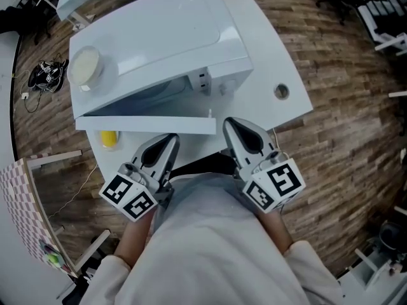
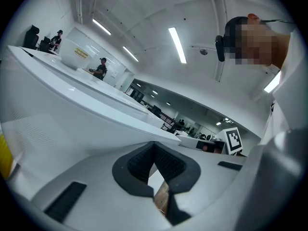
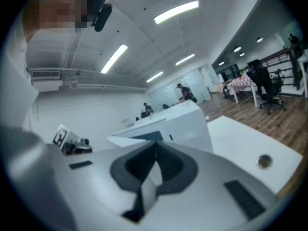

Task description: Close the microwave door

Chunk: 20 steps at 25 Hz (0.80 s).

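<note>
Microwave [image 1: 159, 37] toward left edge of table [image 1: 273, 56]. Door [image 1: 146, 121] ajar, free edge near right gripper [image 1: 234, 127]. Left gripper [image 1: 166, 142] close by. Both sets of fingers pinched together, empty. Door likely stiff, light, swings easily: push outer face near free edge.

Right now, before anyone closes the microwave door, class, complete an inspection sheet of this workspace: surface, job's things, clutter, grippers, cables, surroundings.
Surface: white table, with a round grommet hole near its right edge.
Job's things: white microwave on the table; its door is open.
Clutter: pale round disc on the microwave's top; yellow object below the door.
Grippers: left gripper and right gripper both shut, empty, close to the door's front edge.
Cables: dark tangled bundle on the floor, likely cabling.
Surroundings: wooden floor; checked panel at left.
</note>
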Tool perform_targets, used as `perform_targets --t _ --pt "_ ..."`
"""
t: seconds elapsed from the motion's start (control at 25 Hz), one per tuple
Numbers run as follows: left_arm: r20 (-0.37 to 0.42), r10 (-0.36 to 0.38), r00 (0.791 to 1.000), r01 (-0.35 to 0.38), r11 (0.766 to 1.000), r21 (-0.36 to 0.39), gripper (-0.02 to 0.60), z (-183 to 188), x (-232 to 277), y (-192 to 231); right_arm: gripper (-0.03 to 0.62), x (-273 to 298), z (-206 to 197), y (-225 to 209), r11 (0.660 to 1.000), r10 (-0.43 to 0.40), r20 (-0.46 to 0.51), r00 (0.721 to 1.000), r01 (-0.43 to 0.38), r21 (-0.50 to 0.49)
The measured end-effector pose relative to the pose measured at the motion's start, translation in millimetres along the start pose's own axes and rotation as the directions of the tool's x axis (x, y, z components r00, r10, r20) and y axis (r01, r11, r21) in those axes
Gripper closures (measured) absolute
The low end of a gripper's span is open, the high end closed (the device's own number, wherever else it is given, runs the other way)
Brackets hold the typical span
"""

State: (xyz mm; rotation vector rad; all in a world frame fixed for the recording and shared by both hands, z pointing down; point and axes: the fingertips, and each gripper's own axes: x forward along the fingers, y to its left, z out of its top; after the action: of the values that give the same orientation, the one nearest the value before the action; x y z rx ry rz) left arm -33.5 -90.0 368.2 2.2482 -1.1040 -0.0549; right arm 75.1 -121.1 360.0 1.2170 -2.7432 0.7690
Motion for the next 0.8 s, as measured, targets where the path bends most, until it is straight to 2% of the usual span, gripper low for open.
perform_targets --t 0.8 --pt "0.021 -0.005 1.000 0.005 1.000 -0.013 0.565 7.9 17.7 1.0 0.571 -3.0 6.8 1.8 0.999 0.043 -0.005 0.999 -0.044 -0.030"
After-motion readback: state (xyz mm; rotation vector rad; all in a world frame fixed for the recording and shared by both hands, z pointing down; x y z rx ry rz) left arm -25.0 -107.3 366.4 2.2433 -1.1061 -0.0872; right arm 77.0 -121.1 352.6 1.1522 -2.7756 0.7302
